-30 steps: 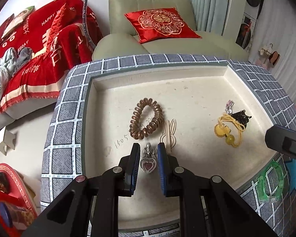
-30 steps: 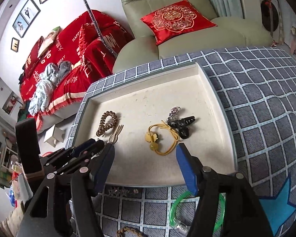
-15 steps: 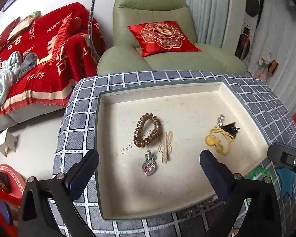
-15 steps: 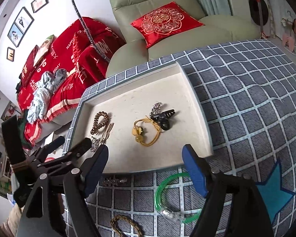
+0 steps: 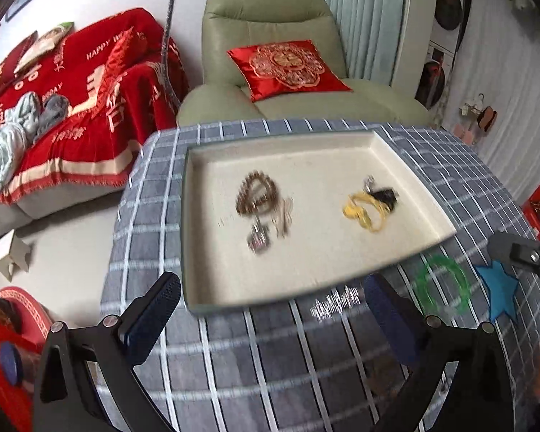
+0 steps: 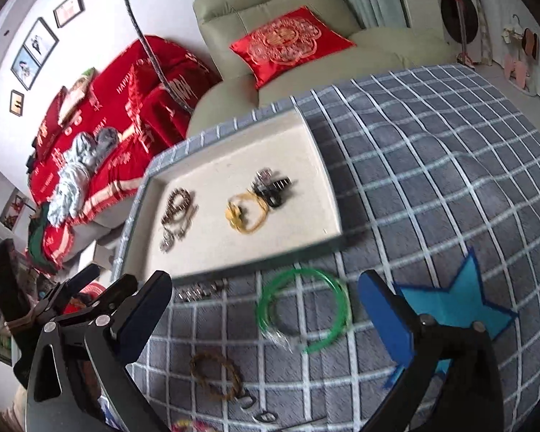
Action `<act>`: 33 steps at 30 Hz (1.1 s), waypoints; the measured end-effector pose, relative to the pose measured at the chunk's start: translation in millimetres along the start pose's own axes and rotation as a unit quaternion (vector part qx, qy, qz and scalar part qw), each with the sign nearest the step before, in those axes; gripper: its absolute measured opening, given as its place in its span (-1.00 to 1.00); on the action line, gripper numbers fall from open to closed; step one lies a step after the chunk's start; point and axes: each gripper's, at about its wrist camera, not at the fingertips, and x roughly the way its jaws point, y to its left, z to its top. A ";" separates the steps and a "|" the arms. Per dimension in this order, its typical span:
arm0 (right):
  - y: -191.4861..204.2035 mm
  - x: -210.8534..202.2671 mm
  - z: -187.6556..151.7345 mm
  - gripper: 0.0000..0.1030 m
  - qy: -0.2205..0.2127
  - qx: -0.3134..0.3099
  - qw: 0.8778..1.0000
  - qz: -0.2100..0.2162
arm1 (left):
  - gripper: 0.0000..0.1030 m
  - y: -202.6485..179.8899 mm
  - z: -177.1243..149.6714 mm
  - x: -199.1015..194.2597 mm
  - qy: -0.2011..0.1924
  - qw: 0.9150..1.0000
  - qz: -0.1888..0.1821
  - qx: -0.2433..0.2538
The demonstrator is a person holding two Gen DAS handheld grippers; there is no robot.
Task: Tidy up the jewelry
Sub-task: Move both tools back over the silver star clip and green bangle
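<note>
Item: left tongs (image 5: 270,309). Yours, spread wide and empty, hanging above the checked counter (image 5: 234,367) just short of the tray (image 5: 194,216). A second ago they were clamped on the heart pendant (image 5: 258,239); that pendant now lies released inside the tray, just below the brown coil hair tie (image 5: 257,192) and beside the pale hairpin (image 5: 284,216). One more piece is filed, by my reading.

Item: right tongs (image 6: 266,306). Yours, jaws opening at this moment, nothing between them. They have pulled back from the tray's near edge and now hang over the green bangle (image 6: 302,309), which lies on the counter outside the tray.

Item: tray contents, right side. Yellow cord with beads (image 6: 244,214) touching a black clip (image 6: 275,189); a small silver piece sits at the clip's far end, too blurred to name.

Item: still loose on the counter. Green bangle, a brown beaded bracelet (image 6: 216,378), a silvery sparkly strip (image 5: 336,304) against the tray's front wall. The bangle looks the likely next pick for your right hand.

Item: unclear. Both views are smeared, so the tray pieces lose detail. Small metal rings (image 6: 255,408) at the bottom of the right view are partly cut off. A blue star patch (image 6: 450,302) is half behind a right finger.
</note>
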 end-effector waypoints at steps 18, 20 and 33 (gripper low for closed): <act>-39.2 2.8 -37.8 1.00 0.040 0.021 0.999 -0.026 | 1.00 -31.7 -31.5 31.3 0.059 0.993 -0.098 0.029; -41.8 3.2 -37.7 1.00 0.041 0.025 0.999 -0.025 | 1.00 -34.2 -30.4 36.2 0.064 0.992 -0.108 0.032; -52.7 7.4 -39.8 1.00 0.042 0.038 0.998 -0.014 | 1.00 -47.6 -24.9 53.5 0.066 0.988 -0.136 0.039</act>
